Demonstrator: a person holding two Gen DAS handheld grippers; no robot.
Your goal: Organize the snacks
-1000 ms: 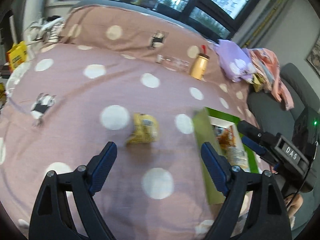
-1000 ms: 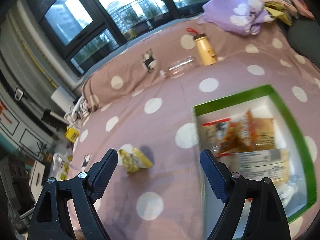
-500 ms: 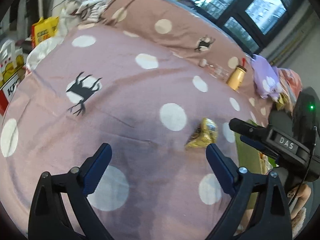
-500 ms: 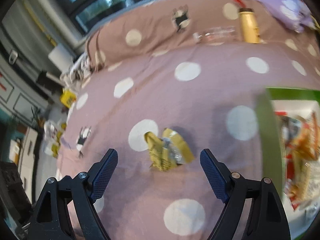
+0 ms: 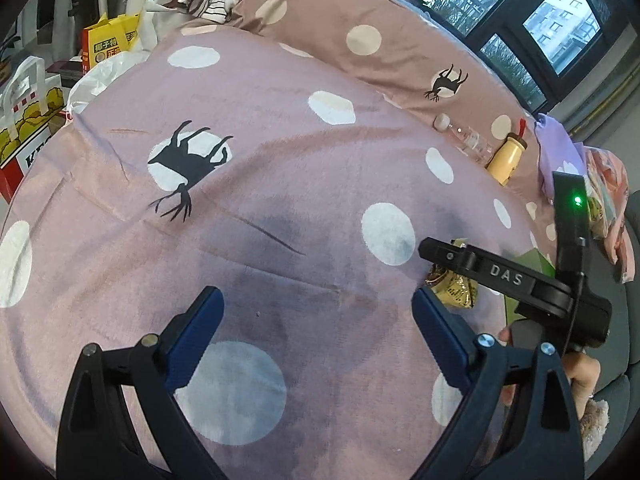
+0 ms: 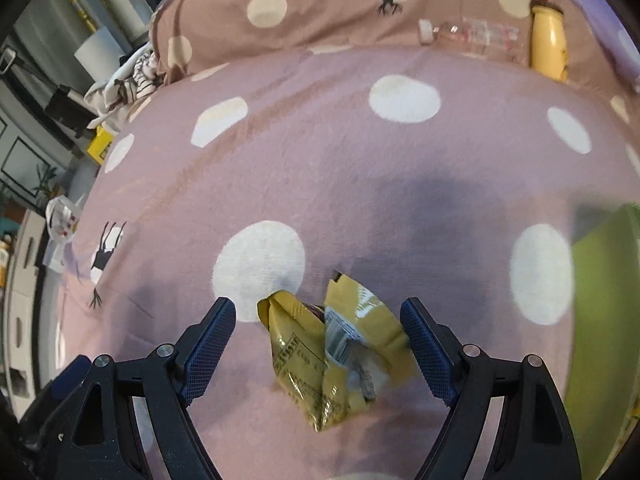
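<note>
A crumpled yellow snack packet (image 6: 336, 356) lies on the pink polka-dot bedspread. My right gripper (image 6: 318, 336) is open, and the packet sits between its blue fingertips without clear contact. The green box (image 6: 600, 320) is at the right edge of the right wrist view. In the left wrist view my left gripper (image 5: 316, 324) is open and empty over bare bedspread. The right gripper's black body (image 5: 516, 280) crosses that view at the right and partly covers the packet (image 5: 456, 286). A sliver of the green box (image 5: 528, 258) shows behind it.
A yellow bottle (image 6: 548, 42) and a clear plastic bottle (image 6: 472, 34) lie by the pillow at the back. A purple cloth (image 5: 556, 152) and pink clothes are at the far right. Yellow boxes and bags (image 5: 108, 40) stand off the bed's left side.
My right gripper has swung left from the green box and come down around the yellow packet. My left gripper has moved left, away from the box and packet.
</note>
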